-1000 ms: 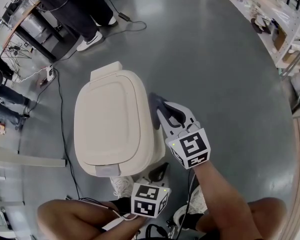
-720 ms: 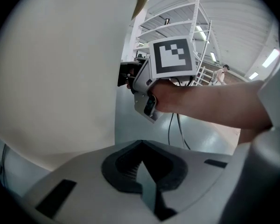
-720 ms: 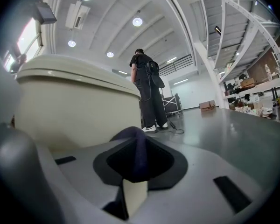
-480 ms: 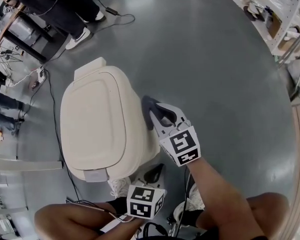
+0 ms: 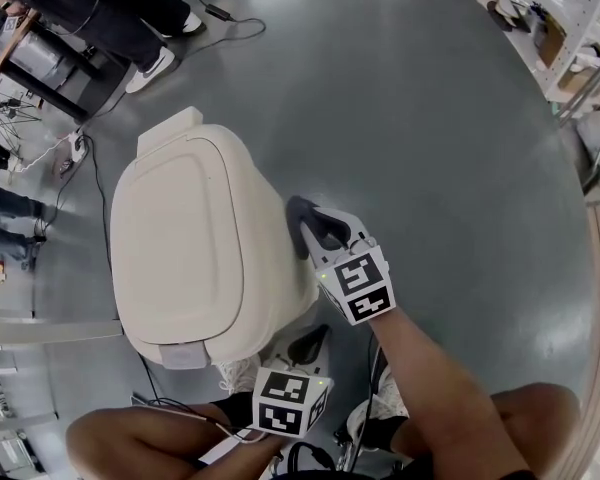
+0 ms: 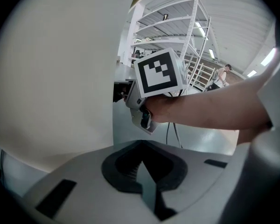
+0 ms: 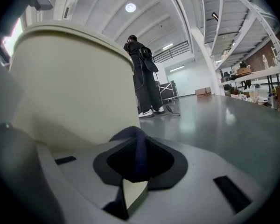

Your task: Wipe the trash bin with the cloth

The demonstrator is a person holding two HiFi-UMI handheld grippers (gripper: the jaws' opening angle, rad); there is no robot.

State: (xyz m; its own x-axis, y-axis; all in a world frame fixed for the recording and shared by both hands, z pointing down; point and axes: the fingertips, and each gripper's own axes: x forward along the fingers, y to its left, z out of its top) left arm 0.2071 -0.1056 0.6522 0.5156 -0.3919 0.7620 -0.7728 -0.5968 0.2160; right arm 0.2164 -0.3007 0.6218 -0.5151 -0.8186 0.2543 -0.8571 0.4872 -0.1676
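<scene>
Grey floor [image 5: 440,128]; standing person [image 5: 115,8], white shoes; black cable [image 5: 223,16] just beside that person's feet; white shelving [image 5: 578,30] well apart from that person.

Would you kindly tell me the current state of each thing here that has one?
trash bin: upright.
lid: closed.
cloth: bunched, clamped, at the bin's side.
right gripper: shut on the cloth.
left gripper: shut, empty, low beside the bin.
</scene>
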